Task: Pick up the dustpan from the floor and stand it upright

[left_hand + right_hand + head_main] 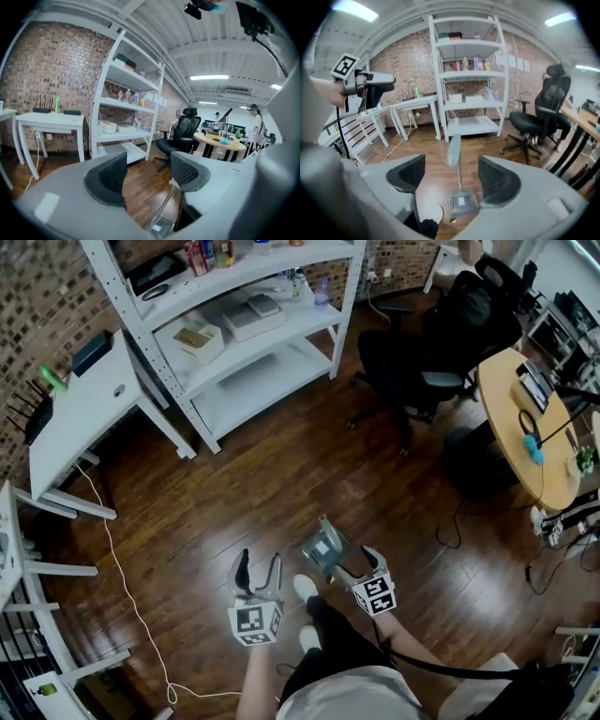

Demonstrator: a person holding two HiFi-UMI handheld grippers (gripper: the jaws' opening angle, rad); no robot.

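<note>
Dustpan [325, 549] is seen grey; floor [281, 474] is shown dark brown, wood-grained; shelf [253, 381] is painted white; wall [42, 296] is patterned in reddish brick.

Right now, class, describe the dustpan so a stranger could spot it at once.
From the white shelves by the brick wall, come down the wooden floor to the person's white shoes. Beside them stands the dustpan: a grey pan with a tall thin handle, like nothing near it.

A tall white metal shelving unit [251, 390] stands against a brown brick wall [28, 324], white boxes [251, 315] on its middle shelf. Left of it is a white rectangular desk [80, 418]. Right of it are a black swivel office chair [441, 352] and a round light-wood table [511, 427]. Before it, a thin white cable [122, 568] trails over the dark plank floor [234, 493].
</note>
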